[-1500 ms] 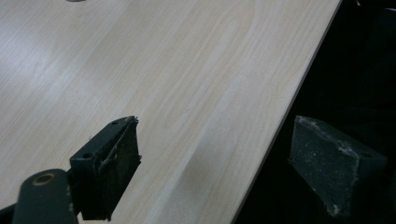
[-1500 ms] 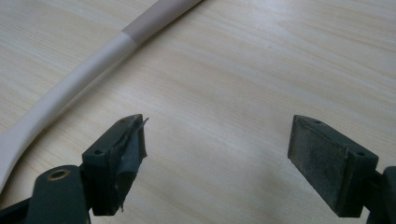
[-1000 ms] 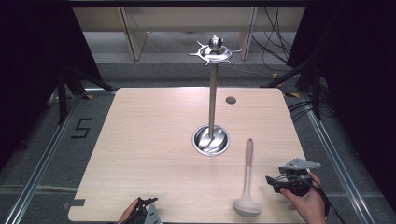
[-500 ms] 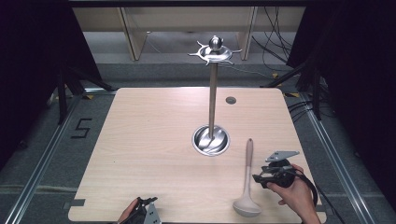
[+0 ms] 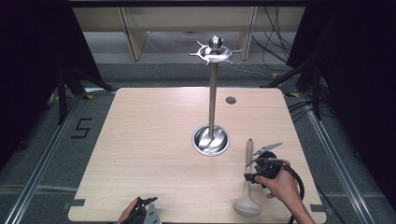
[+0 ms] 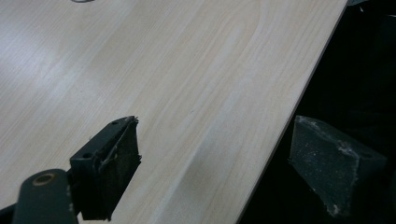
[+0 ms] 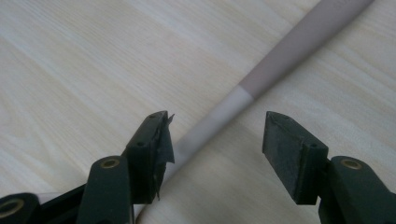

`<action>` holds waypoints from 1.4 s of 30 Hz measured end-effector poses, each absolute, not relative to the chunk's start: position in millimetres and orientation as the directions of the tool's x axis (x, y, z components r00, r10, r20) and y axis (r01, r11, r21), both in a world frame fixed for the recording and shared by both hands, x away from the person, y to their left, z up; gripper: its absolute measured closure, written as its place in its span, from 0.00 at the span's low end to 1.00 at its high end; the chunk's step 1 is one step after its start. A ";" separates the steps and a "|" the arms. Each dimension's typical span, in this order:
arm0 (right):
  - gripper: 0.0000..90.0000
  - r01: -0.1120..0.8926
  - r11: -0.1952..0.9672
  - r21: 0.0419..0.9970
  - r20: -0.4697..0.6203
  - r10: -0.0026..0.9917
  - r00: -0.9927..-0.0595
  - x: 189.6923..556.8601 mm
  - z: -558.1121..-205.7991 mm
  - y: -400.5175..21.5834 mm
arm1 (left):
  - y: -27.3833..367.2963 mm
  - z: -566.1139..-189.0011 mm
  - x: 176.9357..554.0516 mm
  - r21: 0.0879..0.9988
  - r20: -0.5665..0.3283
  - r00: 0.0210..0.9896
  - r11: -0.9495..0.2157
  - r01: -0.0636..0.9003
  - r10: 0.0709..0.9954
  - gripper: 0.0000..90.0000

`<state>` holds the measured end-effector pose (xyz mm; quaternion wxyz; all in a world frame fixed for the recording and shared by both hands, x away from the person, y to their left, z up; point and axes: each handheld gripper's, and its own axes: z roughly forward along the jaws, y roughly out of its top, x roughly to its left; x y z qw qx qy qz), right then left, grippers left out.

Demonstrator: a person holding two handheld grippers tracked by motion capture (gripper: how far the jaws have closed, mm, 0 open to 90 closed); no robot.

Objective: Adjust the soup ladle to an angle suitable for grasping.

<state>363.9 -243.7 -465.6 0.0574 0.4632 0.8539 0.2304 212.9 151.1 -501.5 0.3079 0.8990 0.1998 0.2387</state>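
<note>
A beige ladle [image 5: 246,204] lies on the wooden table [image 5: 149,140] at the front right, bowl toward me, handle [image 7: 280,60] pointing away. My right gripper [image 5: 250,171] hangs over the handle's middle. Its jaws have just been opening, and the handle runs between the pads [image 7: 154,144] without touching them, so this right gripper [image 7: 217,135] is open. A tall metal stand [image 5: 213,88] with a hooked ring on top rises from a round base [image 5: 211,140] at the table's centre. My left gripper [image 5: 147,207] rests at the front edge, open, with nothing between its fingers [image 6: 112,163].
A small dark round spot [image 5: 230,100] marks the table behind the stand. Wooden shelf legs and cables stand beyond the far edge. A "5" [image 5: 80,127] is taped on the floor at left. In the left gripper view the table's edge [image 6: 289,116] runs between the jaws.
My right hand has slid left from the table's right edge until its gripper straddles the ladle handle. The ladle, the stand and the left gripper have stayed put.
</note>
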 end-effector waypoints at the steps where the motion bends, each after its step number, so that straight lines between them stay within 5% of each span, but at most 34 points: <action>1: 0.47 0.796 0.441 0.415 0.134 0.836 -0.533 364.2 -465.0 -241.9 | 151.0 -501.6 212.9 0.649 0.307 0.806 -0.731 0.212 0.506 0.17; 16: 0.53 0.874 0.400 0.275 0.149 0.881 -0.450 393.8 -469.6 -228.9 | 151.4 -498.3 212.5 0.659 0.325 0.797 -0.726 0.195 0.509 0.17; 30: 0.58 0.856 0.486 0.177 0.095 0.857 -0.507 409.8 -473.5 -217.6 | 151.0 -498.3 212.2 0.664 0.324 0.795 -0.722 0.195 0.512 0.17; 38: 0.65 0.858 0.471 0.206 0.136 0.855 -0.501 415.6 -473.6 -224.2 | 151.7 -497.5 212.2 0.663 0.294 0.816 -0.721 0.201 0.498 0.17; 42: 0.72 0.872 0.415 0.259 0.253 0.842 -0.476 418.1 -477.1 -235.3 | 151.6 -497.5 211.9 0.668 0.309 0.803 -0.717 0.197 0.509 0.17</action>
